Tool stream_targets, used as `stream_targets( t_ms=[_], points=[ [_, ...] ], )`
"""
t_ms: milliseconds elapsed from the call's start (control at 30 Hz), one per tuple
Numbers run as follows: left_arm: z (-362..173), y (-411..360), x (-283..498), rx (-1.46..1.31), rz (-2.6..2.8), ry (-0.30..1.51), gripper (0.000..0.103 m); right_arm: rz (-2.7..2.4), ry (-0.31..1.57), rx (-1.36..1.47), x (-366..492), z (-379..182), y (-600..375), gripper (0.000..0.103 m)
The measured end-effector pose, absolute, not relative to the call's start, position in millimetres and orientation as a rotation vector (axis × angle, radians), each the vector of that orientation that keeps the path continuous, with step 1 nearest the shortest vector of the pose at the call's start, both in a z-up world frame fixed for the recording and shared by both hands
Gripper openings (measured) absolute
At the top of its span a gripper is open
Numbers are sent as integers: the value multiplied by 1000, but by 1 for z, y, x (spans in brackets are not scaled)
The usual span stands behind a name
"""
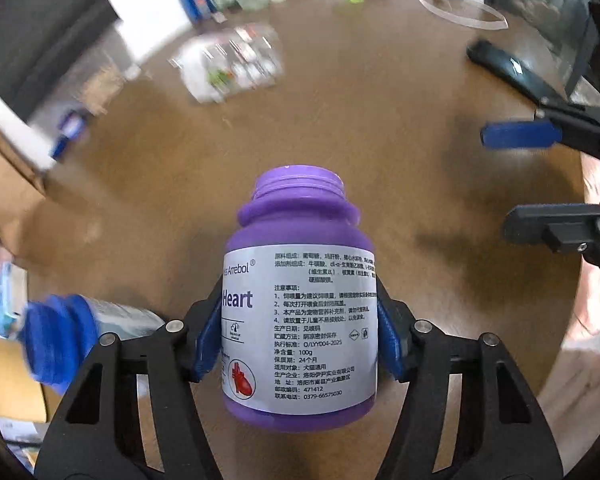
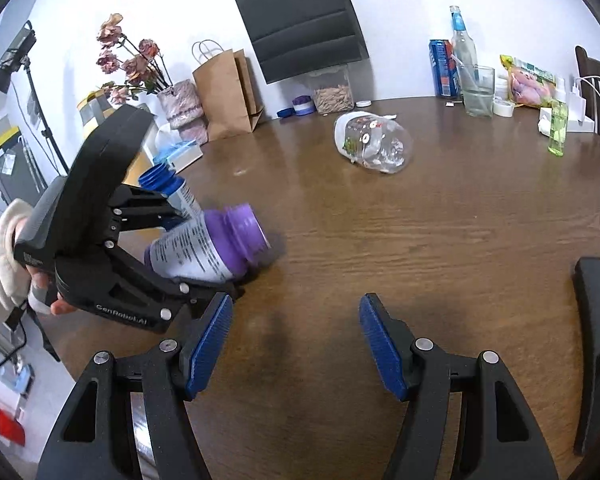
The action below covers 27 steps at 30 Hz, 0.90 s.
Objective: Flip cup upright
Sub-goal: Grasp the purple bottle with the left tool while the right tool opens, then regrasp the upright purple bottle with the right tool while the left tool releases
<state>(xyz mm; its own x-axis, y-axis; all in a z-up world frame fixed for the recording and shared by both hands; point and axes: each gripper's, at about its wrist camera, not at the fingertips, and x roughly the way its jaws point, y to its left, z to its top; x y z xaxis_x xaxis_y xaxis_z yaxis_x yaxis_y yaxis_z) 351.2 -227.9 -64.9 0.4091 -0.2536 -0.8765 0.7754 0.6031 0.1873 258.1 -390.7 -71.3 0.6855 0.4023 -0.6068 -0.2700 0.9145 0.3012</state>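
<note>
Left claw (image 1: 300, 340) pinching purple bottle (image 1: 300, 300), tilted above table (image 2: 420, 240); right claw (image 2: 296, 340) spread, empty.

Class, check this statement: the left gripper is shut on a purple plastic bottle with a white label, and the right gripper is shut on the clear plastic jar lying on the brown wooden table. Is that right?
Not quite. The left gripper is shut on the purple plastic bottle, but the right gripper is open and holds nothing. The right wrist view shows the clear plastic jar lying untouched on the brown wooden table, far ahead of it.
</note>
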Motion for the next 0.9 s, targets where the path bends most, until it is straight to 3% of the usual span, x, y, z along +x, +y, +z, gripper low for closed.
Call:
stream_targets(
  t_ms=[233, 300, 333, 467, 733, 833, 900],
  points=[
    [-8, -216, 367, 524, -693, 776, 60, 415, 667, 182, 300, -20, -386, 71],
    [11, -209, 371, 483, -711, 704, 60, 471, 640, 229, 313, 2, -385, 76],
    [17, -209, 373, 477, -715, 686, 60, 505, 626, 271, 319, 11, -386, 83],
    [37, -204, 385, 415, -737, 608, 60, 662, 600, 460, 356, 49, -388, 85],
    [61, -202, 413, 335, -750, 501, 60, 791, 657, 560, 435, 58, -370, 84],
    [64, -201, 421, 334, -773, 485, 60, 817, 658, 606, 454, 53, -366, 82],
    [65, -201, 426, 332, -784, 483, 60, 822, 656, 628, 464, 50, -364, 69]
  ],
)
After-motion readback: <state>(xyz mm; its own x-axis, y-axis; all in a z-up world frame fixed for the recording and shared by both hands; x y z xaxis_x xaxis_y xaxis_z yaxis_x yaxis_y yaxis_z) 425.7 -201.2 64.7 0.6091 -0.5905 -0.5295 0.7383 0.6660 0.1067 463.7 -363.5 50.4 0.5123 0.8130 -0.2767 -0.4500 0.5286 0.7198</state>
